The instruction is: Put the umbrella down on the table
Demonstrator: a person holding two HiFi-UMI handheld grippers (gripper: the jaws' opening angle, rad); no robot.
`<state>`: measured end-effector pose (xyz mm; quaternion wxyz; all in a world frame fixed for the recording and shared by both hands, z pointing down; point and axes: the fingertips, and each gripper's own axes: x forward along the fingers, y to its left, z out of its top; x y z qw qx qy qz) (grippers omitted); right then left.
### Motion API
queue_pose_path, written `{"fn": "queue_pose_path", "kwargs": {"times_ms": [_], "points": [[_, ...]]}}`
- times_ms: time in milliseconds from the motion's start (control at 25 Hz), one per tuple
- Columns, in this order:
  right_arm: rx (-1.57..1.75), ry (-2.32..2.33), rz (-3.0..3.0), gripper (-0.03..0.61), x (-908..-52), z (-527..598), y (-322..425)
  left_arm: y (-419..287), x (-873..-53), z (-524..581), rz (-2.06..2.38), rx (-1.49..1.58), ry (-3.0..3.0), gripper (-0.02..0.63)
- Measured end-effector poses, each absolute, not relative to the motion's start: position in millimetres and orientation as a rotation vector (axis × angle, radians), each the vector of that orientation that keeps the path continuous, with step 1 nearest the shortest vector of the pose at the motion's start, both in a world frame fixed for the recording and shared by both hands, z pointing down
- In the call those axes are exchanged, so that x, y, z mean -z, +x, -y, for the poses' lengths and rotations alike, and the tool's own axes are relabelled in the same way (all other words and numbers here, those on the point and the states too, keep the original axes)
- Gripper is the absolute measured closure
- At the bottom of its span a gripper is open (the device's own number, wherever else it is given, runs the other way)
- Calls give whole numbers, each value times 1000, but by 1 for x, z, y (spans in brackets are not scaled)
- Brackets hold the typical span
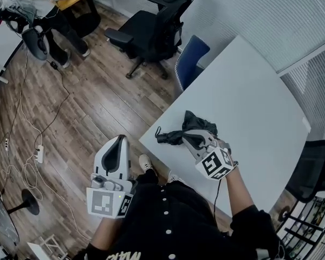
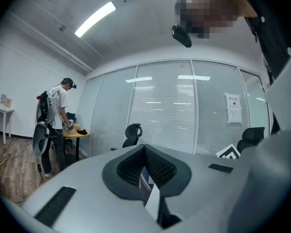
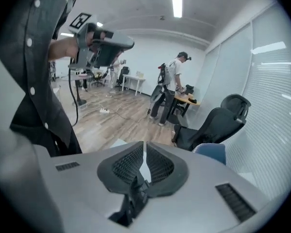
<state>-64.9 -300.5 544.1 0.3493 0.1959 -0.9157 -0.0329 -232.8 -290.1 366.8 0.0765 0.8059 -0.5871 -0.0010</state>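
Head view: the folded black umbrella (image 1: pixel 176 137) lay on the white table (image 1: pixel 249 102), just inside the corner nearest the person, along the near edge. The right gripper (image 1: pixel 190 138) hung directly over the umbrella, jaws drawn together. The left gripper (image 1: pixel 118 144) was off the table, over the wooden floor (image 1: pixel 86 102), beside that corner.

Left gripper view: the jaws were closed pad to pad with nothing between them. A black office chair (image 2: pixel 132 132) stood beyond.

Right gripper view: the jaws stood closed to a thin slit, empty. A blue chair (image 3: pixel 211 152) stood behind them
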Motion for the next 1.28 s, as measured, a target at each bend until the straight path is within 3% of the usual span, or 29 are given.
{"fn": "queue_pose_path", "kwargs": {"times_ms": [160, 560, 1280], "points": [[-79, 535, 2516, 537, -507, 294, -68, -233, -358, 288, 1776, 12, 2437, 600], [215, 766, 2538, 546, -449, 300, -46, -228, -346, 286, 1800, 51, 2491, 600], [2, 1336, 2789, 546, -339, 310, 13, -238, -327, 283, 1874, 93, 2502, 600]]}}
